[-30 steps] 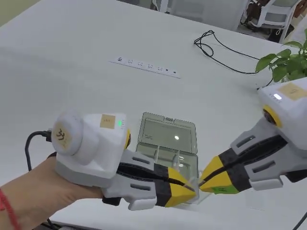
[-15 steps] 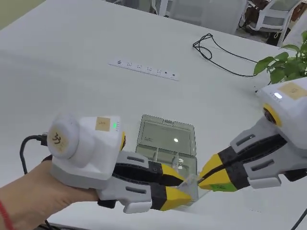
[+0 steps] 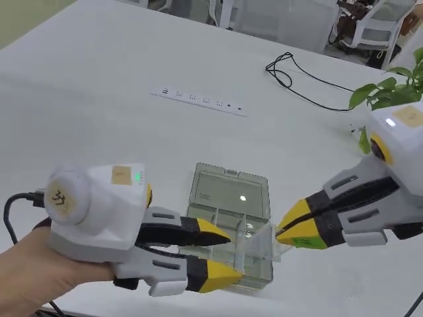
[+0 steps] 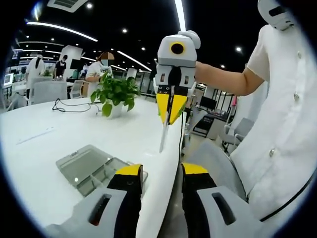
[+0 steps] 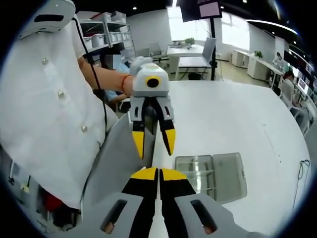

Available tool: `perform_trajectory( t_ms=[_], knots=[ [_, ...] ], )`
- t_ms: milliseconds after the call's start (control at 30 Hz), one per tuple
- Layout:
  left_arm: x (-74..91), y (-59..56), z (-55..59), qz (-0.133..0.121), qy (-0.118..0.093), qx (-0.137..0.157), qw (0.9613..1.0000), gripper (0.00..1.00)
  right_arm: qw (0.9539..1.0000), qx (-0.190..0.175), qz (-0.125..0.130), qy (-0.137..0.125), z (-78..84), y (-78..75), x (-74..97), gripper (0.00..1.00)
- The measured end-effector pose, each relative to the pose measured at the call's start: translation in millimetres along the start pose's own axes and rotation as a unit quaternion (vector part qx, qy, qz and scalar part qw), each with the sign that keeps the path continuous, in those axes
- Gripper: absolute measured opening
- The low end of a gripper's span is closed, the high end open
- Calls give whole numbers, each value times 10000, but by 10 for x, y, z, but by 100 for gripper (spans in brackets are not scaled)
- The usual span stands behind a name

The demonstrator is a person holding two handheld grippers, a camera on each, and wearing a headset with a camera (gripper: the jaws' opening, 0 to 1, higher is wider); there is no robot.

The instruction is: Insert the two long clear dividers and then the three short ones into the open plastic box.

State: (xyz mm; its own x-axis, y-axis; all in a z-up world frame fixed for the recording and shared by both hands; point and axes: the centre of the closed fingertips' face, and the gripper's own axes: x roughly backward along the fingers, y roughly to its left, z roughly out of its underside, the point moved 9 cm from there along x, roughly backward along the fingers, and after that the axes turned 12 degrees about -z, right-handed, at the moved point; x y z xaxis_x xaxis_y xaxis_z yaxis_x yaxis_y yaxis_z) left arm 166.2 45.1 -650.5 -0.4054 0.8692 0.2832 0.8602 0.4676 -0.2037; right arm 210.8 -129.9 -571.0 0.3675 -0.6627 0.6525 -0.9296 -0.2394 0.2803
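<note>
Near the front edge of the desk (image 3: pixel 99 79) lies the open plastic box (image 3: pixel 228 191), its lid lying flat toward the far side. Just above the box's right front corner, the right gripper (image 3: pixel 281 236) has its jaws pinched together on a clear divider (image 3: pixel 259 242). The left gripper (image 3: pixel 228 256) hovers at the box's front, jaws apart, holding nothing. The step would likely go best with the divider upright, both ends aligned with the wall slots, then pressed down gently while the left gripper steadies the box.

No legible txt or nos.; sticker (image 3: pixel 121 175) & cap logo (image 3: pixel 61 198) blurry.
</note>
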Motion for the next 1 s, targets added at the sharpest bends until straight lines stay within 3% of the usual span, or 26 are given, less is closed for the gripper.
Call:
perform_trajectory(
  t_ms=[267, 667, 1000],
  knots=[
    [78, 103, 58, -239, 58, -33, 9997, 38, 9995, -47, 300, 78, 39, -158, 37, 3],
    [161, 279, 203, -689, 111, 79, 9975, 63, 9984, -133, 536, 78, 150, -476, -44, 3],
    [195, 389, 337, -921, 307, 155, 9952, 79, 9982, -231, 552, -3, 279, -721, -294, 3]
  ],
)
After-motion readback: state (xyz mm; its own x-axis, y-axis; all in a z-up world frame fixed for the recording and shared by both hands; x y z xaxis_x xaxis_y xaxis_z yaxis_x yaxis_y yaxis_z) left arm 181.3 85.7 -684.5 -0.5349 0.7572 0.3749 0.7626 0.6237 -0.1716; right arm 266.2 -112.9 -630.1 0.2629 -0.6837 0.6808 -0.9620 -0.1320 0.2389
